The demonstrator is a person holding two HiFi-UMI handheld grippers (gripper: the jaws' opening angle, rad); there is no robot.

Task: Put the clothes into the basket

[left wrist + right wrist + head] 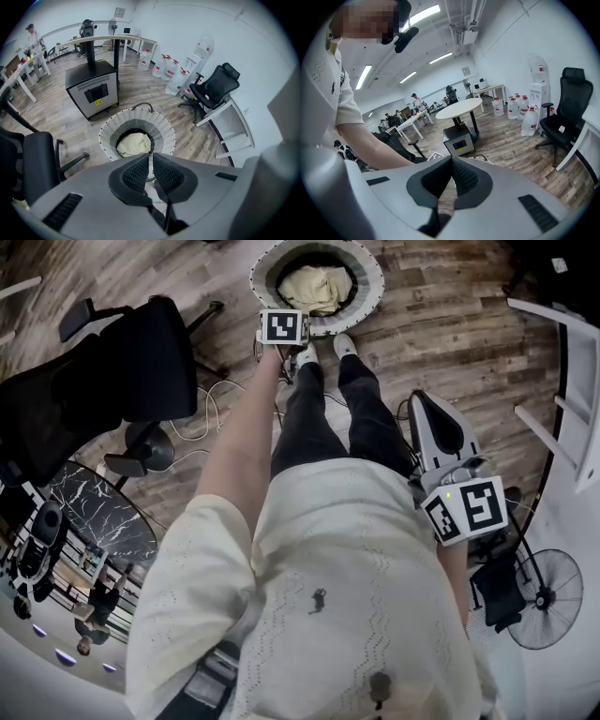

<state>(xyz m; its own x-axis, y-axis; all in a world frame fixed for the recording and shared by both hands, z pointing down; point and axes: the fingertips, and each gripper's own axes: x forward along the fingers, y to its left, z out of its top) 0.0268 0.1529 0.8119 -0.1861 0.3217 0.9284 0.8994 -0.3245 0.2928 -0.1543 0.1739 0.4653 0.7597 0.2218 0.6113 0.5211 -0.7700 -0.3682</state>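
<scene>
The wood plank floor [450, 334] takes up most of the head view. It lies bare to the right of the basket and beyond it. A black office chair [122, 362] crowds my left side, and a loose cable [211, 413] trails on the floor between that chair and my legs. In the left gripper view a black cabinet [92, 86] stands past the basket. A second office chair [213, 86] and a white shelf frame [229, 124] are off to the right, well apart from the basket.

The round white woven basket [367, 268] stands upright on the floor just beyond my shoes, its mouth open upward. Its rim [164, 131] is clear all the way round.

A pale yellow garment [317, 287] is already inside, down in the well. It is a crumpled heap with no long axis I can make out. In the left gripper view the garment [133, 144] lies toward the near side, and dark liner shows behind it.

My left gripper [284, 326] is stretched out at arm's length and tilted steeply down over the near rim. Its jaws [150, 157] are closed to a hairline slit with nothing between them.

My right gripper [427, 404] hangs by my right hip, well back from the basket. Its jaws [451, 161] are together and empty.
</scene>
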